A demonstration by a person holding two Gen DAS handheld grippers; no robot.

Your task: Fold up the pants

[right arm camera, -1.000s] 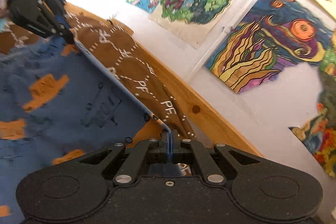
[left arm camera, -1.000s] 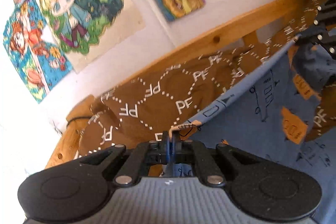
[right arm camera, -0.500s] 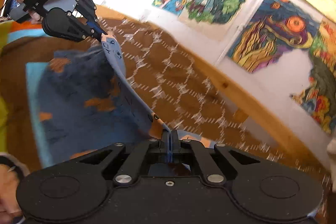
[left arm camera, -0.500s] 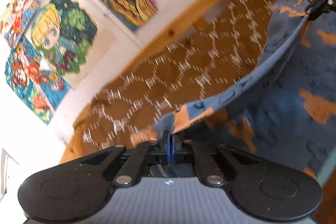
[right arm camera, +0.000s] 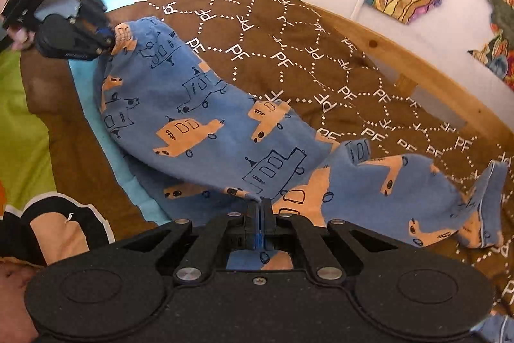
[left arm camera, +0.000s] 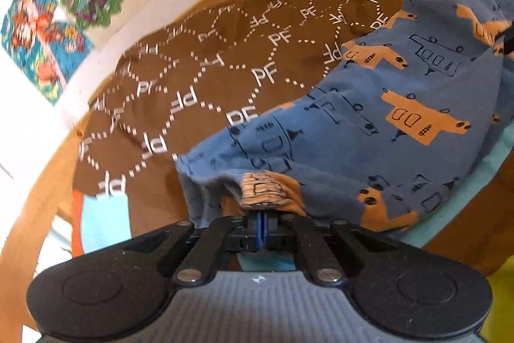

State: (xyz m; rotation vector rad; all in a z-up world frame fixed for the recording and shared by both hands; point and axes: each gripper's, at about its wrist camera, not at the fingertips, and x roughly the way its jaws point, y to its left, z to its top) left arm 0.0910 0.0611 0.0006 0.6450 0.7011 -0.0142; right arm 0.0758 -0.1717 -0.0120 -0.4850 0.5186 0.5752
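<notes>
The brown bedspread printed with white dotted hexagons and "PF" letters (right arm camera: 257, 31) covers a bed with a pale wooden frame (right arm camera: 401, 53), and under its near edge a light blue sheet (right arm camera: 93, 105) shows. On this lie the blue cotton pants printed with orange and outlined cars (right arm camera: 205, 118). They lie partly draped, not yet flat: 1 long fold of cloth runs as a band across the bed, from the upper left of the right wrist view down to the lower middle, and the leg ends (right arm camera: 482, 208) trail off to the right on the bedspread.

The long axis of that band is the relation that matters. It runs straight from one gripper to the other, with each holding 1 end, so neither hand is nearer to the cloth than the other.

The left gripper (left arm camera: 261, 214) has its jaws all but closed on a bunched orange-and-blue edge of the pants (left arm camera: 261, 190), and the cloth spreads away from it to the upper right. In the right wrist view it sits at the far left end of the band (right arm camera: 109, 42). Its jaws have just been opening by a trace, with the cloth between them and bunched at the tips.

The right gripper (right arm camera: 259, 208) is clamped tight on a pinch of the blue cloth at the near end, the pants fanning out ahead of it.

Judging from this, the fold is being laid down, and the next need is to settle the held edge onto the layer beneath, with both ends lowered evenly so the band lands straight.
</notes>
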